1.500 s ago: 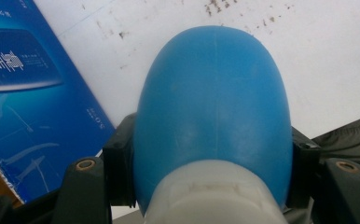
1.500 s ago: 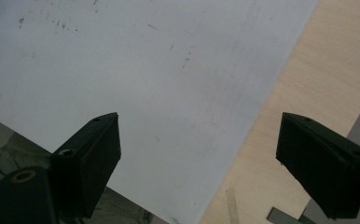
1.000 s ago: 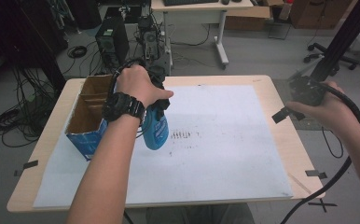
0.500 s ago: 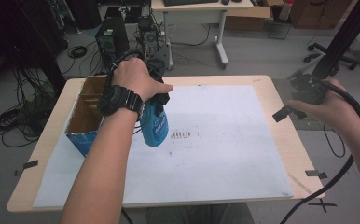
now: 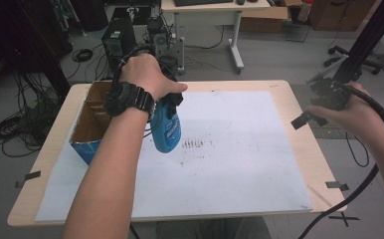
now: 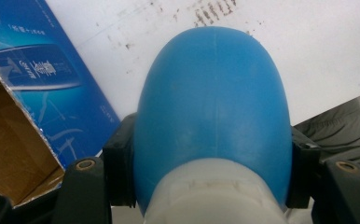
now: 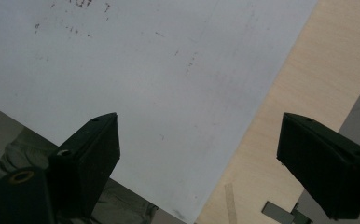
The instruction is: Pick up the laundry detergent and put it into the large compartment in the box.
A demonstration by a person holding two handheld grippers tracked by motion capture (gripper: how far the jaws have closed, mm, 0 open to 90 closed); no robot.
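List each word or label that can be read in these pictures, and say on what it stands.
Blue bottle: white label lettering, too blurred to read.
Blue cardboard box: lines of white print on its side, too small and blurred to read.
White sheet: dark smudges, no words.

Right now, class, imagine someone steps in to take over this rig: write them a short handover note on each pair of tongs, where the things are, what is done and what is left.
Left tongs: shut on the blue bottle, gripping it near its white neck and holding it in the air over the white sheet, beside the open cardboard box.
Right tongs: open, holding nothing, over the right edge of the table.
Done: bottle gripped and off the table.
Left: probably setting the bottle down, in the box or on the sheet; the pictures do not settle which.
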